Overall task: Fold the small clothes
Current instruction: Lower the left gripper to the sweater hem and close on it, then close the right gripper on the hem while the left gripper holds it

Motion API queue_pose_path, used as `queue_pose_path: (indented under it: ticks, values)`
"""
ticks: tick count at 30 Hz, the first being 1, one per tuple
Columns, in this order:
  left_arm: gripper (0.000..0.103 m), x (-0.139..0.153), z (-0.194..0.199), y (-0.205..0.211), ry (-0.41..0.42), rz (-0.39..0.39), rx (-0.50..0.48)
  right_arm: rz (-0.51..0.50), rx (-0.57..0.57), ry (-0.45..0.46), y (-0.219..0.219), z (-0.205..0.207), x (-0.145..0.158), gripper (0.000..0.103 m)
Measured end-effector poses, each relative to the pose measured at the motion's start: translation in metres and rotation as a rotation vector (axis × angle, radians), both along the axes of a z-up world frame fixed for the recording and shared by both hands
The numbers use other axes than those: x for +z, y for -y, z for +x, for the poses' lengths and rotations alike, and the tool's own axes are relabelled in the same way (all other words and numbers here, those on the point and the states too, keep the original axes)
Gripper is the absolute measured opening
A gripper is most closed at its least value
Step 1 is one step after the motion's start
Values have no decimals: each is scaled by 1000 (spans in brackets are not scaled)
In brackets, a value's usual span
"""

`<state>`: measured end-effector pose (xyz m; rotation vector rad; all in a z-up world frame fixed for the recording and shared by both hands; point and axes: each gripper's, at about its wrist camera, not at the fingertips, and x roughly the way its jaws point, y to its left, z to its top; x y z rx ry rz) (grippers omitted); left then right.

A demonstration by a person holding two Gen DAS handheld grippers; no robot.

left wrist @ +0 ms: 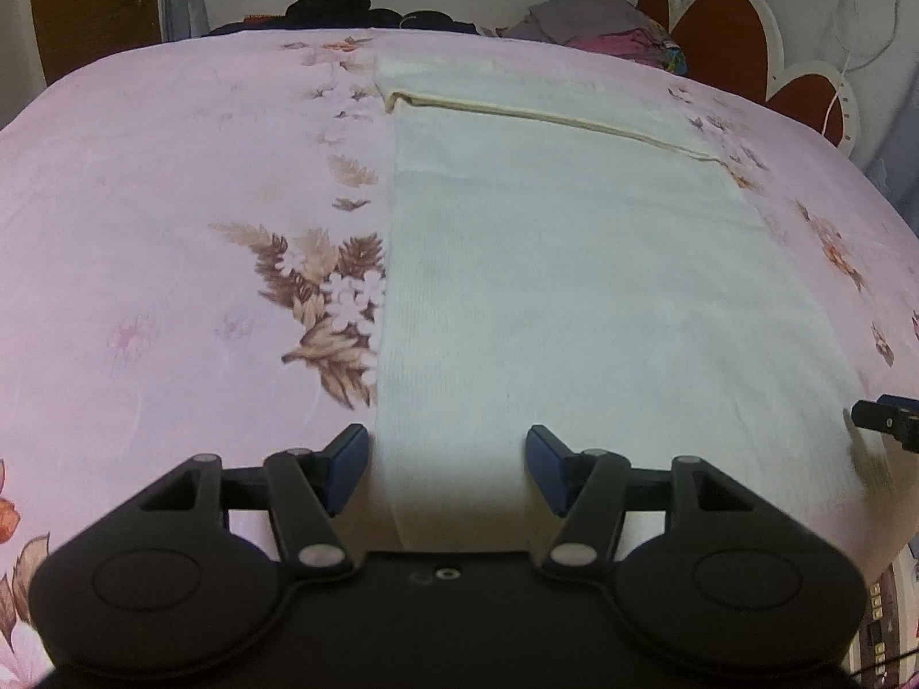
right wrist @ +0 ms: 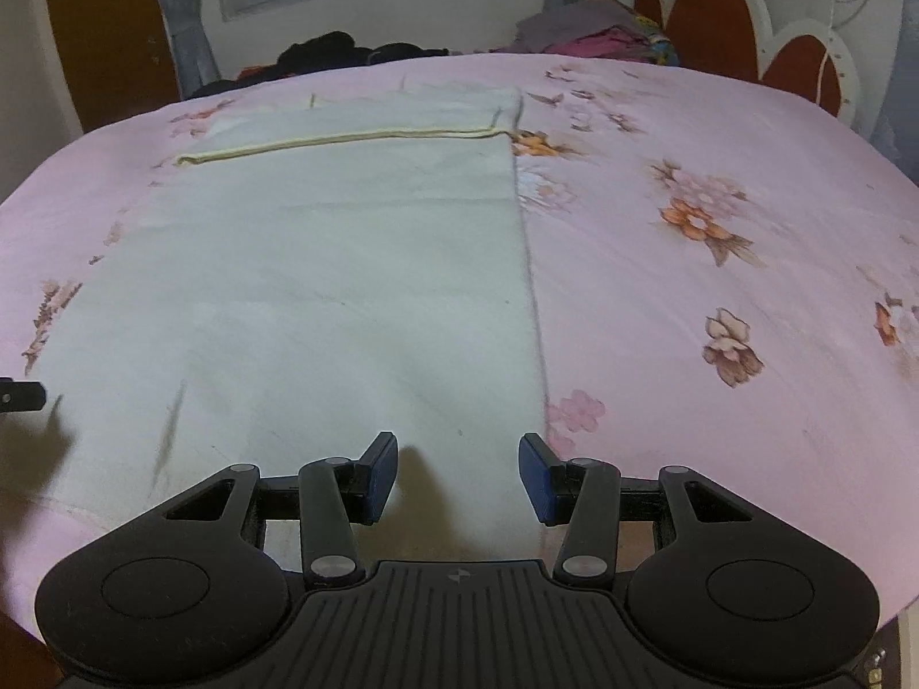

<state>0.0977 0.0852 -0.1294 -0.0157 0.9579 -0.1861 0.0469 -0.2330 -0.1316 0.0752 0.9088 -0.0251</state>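
On a pink floral bedsheet (left wrist: 143,218), a pale, flat-spread knitted garment (left wrist: 545,264) lies centred toward twelve o'clock. The left gripper (left wrist: 447,468) and right gripper (right wrist: 458,476), jaws apart and empty, straddle its near corners, apparently poised to lift for folding.

No readable text, label, brand or number shows in either view; nothing legible stands on any surface.

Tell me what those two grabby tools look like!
Both are black plastic. The left gripper has two blue pads, bent link bars with silver pins, and big round discs at each side. The right gripper looks the same, but its base has ridged stripes and a small round logo.
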Motion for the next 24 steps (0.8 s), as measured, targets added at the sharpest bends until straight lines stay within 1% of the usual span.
queue_pose_path:
  ticks: [3,6,9,12,16,17,20,22,24]
  values:
    - [60,-2,-7,-7,-20,-10,2,-4,-20,-9,4,-5,-1,47]
    - [58,-6,-15,-17,-49,-55,19,-3,-39,-21,8,-10,-3,47]
    - [57,-8,-20,-19,-52,-79,19,-2,-52,-33,9,-13,-5,47]
    - [52,-8,-20,-15,-71,-122,-2,2,-65,-43,11,-16,-8,47]
    - [37,-11,-19,-10,-96,-174,-24,27,-72,-55,13,-17,-11,47]
    - [29,-12,-18,-10,-101,-185,-29,34,-75,-57,13,-18,-11,47]
    - [17,-16,-14,-10,-119,-209,-48,63,-82,-64,15,-19,-11,46]
    - [12,-18,-11,-10,-126,-219,-58,84,-87,-70,16,-20,-12,46]
    - [9,-18,-9,-8,-125,-225,-69,107,-84,-80,18,-19,-13,34]
